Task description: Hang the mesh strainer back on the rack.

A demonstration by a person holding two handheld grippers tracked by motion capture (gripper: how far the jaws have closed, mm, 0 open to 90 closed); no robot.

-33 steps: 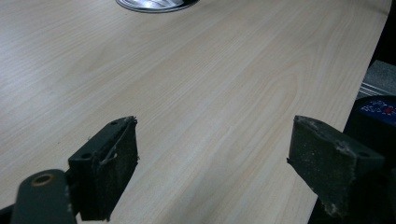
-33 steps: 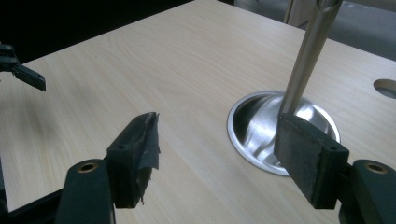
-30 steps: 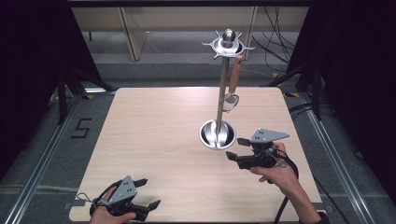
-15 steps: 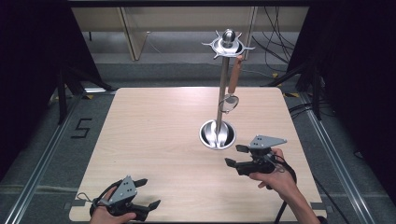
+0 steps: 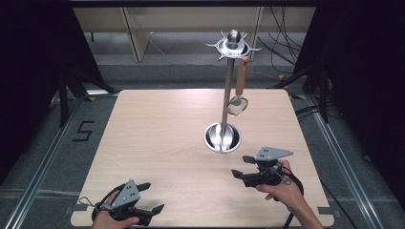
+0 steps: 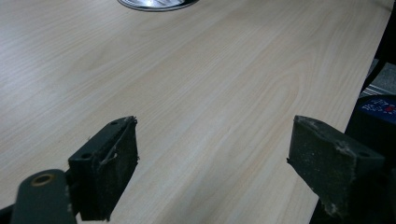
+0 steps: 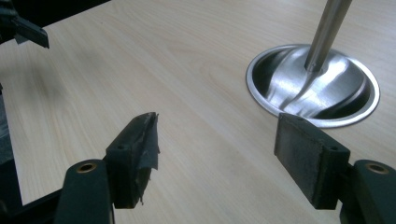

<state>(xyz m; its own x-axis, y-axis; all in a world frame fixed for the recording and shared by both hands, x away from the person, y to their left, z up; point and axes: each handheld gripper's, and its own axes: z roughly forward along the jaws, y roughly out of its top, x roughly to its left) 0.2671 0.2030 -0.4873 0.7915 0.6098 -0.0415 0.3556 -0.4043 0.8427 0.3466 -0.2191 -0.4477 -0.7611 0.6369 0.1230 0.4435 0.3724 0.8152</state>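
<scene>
From the high view I am looking down on a pale wooden surface (image 5: 157, 143); a metal stand (image 5: 227, 90) is rising from a round dish-shaped base (image 5: 222, 137) right of centre; at its top a ring of hooks (image 5: 233, 46) is spreading out, and a small strainer with a brown handle (image 5: 239, 88) is hanging from one of them, its mesh bowl dangling beside the pole, above the surface. I am seeing the left claw (image 5: 149, 197) sitting at the near left edge in a hand (image 5: 107, 220), its jaws standing apart; the right claw (image 5: 242, 166) is resting just near of the base in the other hand (image 5: 282, 183), jaws also apart and pointing left.

The right gripper view is giving me what the high view is not: the inside of the base (image 7: 313, 84) close up, a shallow polished bowl with the pole (image 7: 326, 28) planted in its middle and nothing but reflections in it; the right claw (image 7: 217, 156) is showing both pads spread wide with bare surface between, the right pad just short of the rim; the tip of the other claw (image 7: 28, 29) is peeking in at the top left corner.

The left gripper view is showing the left claw (image 6: 212, 175) spread wide over bare wood grain; a sliver of the base rim (image 6: 156, 3) is cutting the top edge, well apart from the pads; the surface edge is running down the right side.
</scene>
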